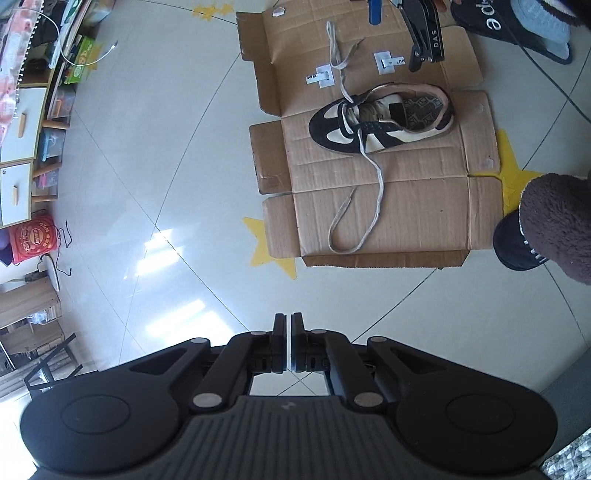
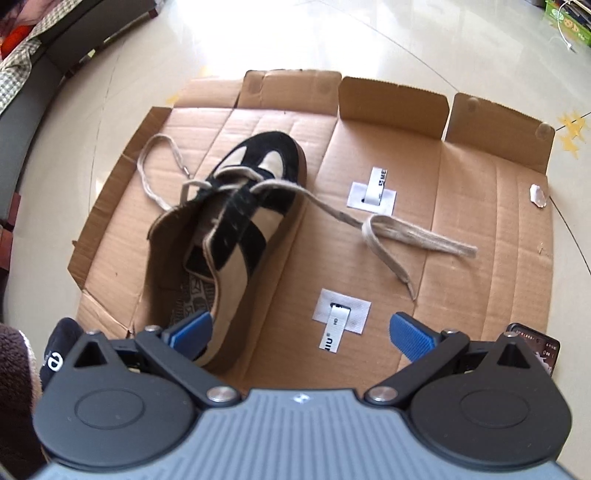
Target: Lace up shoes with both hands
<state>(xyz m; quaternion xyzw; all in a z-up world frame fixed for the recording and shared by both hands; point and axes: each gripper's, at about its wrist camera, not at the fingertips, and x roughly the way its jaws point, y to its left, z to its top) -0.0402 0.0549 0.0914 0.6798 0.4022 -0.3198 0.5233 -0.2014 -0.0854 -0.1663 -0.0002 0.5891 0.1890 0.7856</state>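
Note:
A black and cream shoe [image 1: 382, 122] [image 2: 236, 221] lies on flattened cardboard [image 1: 406, 206] [image 2: 461, 258] on the floor. Its grey lace [image 1: 365, 206] [image 2: 406, 236] is threaded only near the toe, and both loose ends trail over the cardboard. My left gripper [image 1: 288, 321] is shut with nothing between its fingers, high over bare floor, well away from the shoe. My right gripper [image 2: 301, 336] stands wide open just above the cardboard beside the shoe's heel, its blue pads [image 2: 410, 336] empty. In the left wrist view the right gripper [image 1: 399, 14] appears at the top edge.
Two white tags [image 2: 371, 192] [image 2: 341, 317] lie on the cardboard. A phone [image 2: 535, 347] sits at its right edge. A person's fuzzy brown sleeve [image 1: 557, 225] and dark slippers [image 1: 517, 22] are nearby. Shelves and boxes [image 1: 29, 110] line the left side; yellow star stickers [image 1: 273, 251] mark the floor.

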